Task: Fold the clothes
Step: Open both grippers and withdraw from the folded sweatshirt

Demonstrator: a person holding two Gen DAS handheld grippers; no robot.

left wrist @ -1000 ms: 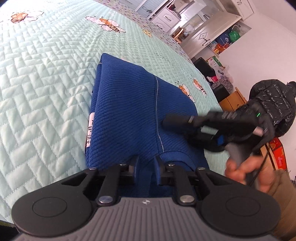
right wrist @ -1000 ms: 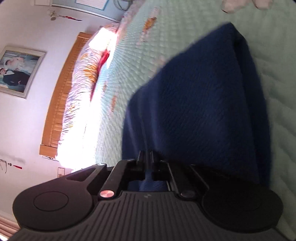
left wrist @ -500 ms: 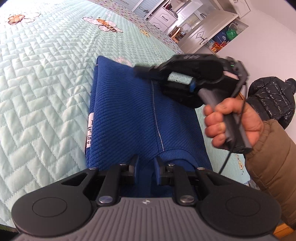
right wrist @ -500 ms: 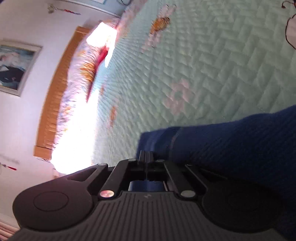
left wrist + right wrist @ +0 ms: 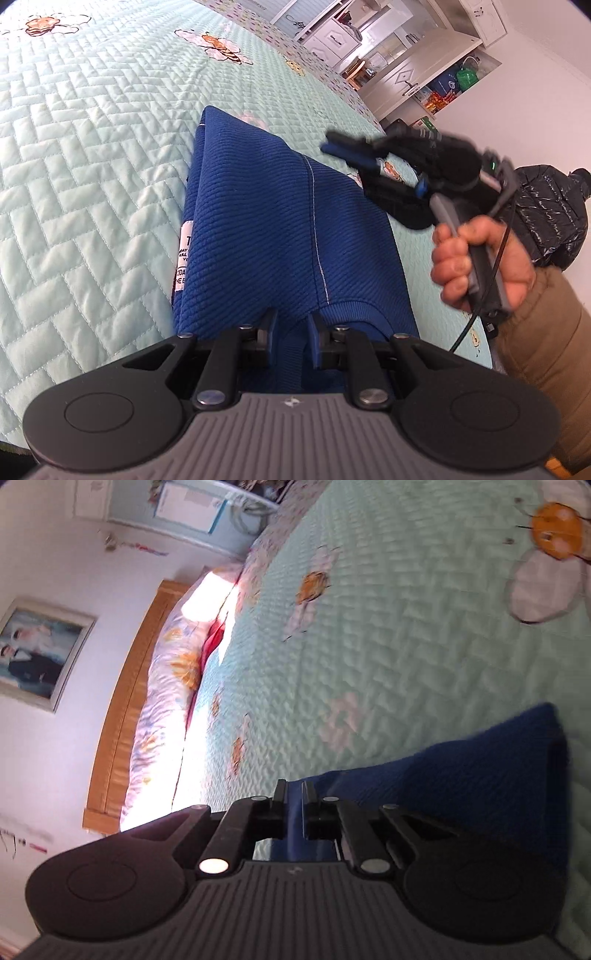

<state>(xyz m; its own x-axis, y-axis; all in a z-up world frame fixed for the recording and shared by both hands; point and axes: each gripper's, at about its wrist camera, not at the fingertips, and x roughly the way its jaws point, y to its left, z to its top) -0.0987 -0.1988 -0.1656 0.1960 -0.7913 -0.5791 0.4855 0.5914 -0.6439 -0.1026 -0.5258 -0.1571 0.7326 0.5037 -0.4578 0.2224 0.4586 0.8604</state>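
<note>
We see the folded royal-blue textured knit garment (image 5: 280, 236) lying on the pale green quilted bedspread with bee prints (image 5: 85, 155). Our left gripper (image 5: 290, 328), at six o'clock in its view, is pinching the garment's ribbed hem. Our right gripper (image 5: 347, 149), held at three o'clock by a hand (image 5: 476, 266), hovers past the far edge, fingers slightly spread, gripping nothing.

Only readable text: white care label (image 5: 183, 258) sewn on the left edge of the blue sweatshirt (image 5: 273, 229), roughly 9 o'clock from the garment's middle. Partial fragments only: "T", "DAY", "ALL", "ODA", "HE B". The rest is cut off by the fold. Posters and boxes in the background are too blurred to read.
</note>
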